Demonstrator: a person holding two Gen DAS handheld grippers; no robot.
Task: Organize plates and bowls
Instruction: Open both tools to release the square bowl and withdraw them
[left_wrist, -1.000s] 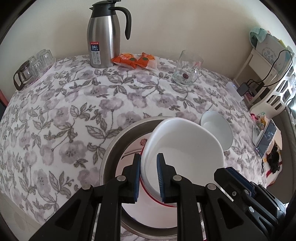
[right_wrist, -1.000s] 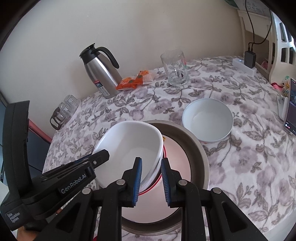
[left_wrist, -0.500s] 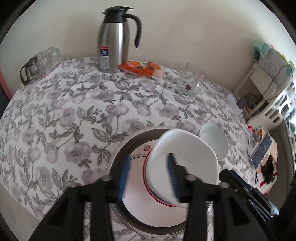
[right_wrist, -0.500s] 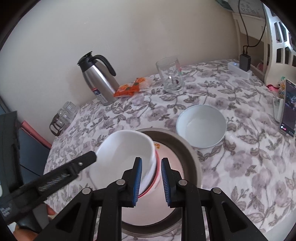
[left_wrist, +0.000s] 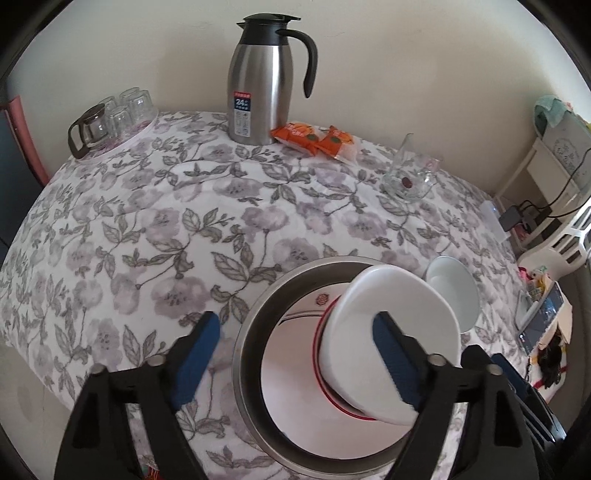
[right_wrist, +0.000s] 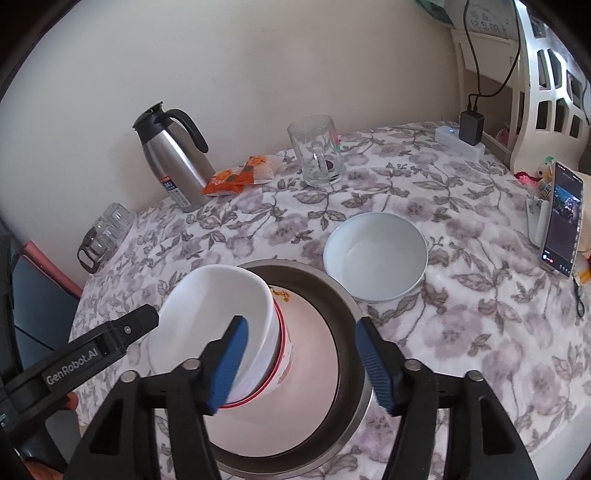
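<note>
The desk (left_wrist: 155, 229), covered by a floral cloth, was recorded as carrying every item. Near its front edge stood a wide steel basin (left_wrist: 251, 332), and inside it lay a red-rimmed plate (left_wrist: 295, 373). A large white bowl (left_wrist: 391, 332) was seen resting on that plate, tilted, off-centre toward the right of the basin in the left wrist view. A smaller white bowl (right_wrist: 375, 254) was noted upright on the cloth, just beside the basin's far-right rim and apart from both tools.

The left hand-held gripper (left_wrist: 295, 354) was observed with its jaws spread wide and nothing held; its right finger overlapped the large bowl's near rim in the picture, though contact could not be confirmed. The right hand-held gripper (right_wrist: 299, 362) was likewise spread and empty, its left finger appearing over that bowl's rim and its right finger above the basin edge.

The relation judged decisive: the small bowl lay ahead and slightly right of the right hand-held gripper, clearly nearer to it than to the left one. Being round, it offered no long axis; a rim pinch from the near side was judged workable. Stacking it into the large bowl was judged the likely remaining step.

At the far edge a steel carafe (left_wrist: 262, 81), snack packets (left_wrist: 314, 140) and a glass mug (right_wrist: 317, 155) were logged.
</note>
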